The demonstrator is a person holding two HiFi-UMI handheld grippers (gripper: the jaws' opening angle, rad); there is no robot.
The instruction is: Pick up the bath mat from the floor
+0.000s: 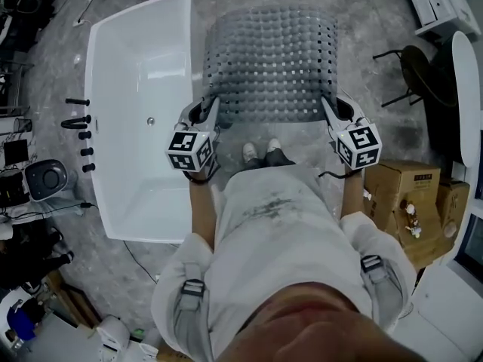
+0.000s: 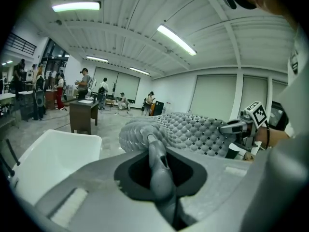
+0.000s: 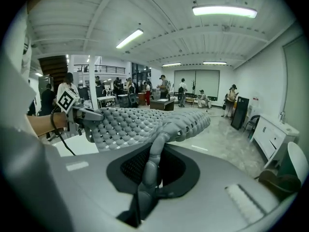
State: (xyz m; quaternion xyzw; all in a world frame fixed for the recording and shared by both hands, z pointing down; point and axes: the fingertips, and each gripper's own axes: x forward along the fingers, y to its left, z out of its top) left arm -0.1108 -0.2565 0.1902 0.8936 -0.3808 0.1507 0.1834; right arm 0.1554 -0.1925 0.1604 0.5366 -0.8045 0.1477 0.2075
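A grey bath mat point(image 1: 272, 62) with a bumpy, perforated surface hangs stretched out flat in the air in front of me, off the floor. My left gripper point(image 1: 213, 108) is shut on its near left corner and my right gripper point(image 1: 326, 105) is shut on its near right corner. In the left gripper view the mat point(image 2: 188, 129) spreads away to the right from the closed jaws point(image 2: 150, 138), with the right gripper point(image 2: 241, 125) at its far corner. In the right gripper view the mat point(image 3: 140, 122) runs left from the jaws point(image 3: 166, 135) toward the left gripper point(image 3: 79, 114).
A white bathtub point(image 1: 139, 111) stands on the floor at my left, with black taps point(image 1: 79, 123) beside it. Cardboard boxes point(image 1: 411, 206) sit at my right, a dark chair point(image 1: 411, 74) beyond them. My feet point(image 1: 260, 153) are below the mat. People and tables stand far off.
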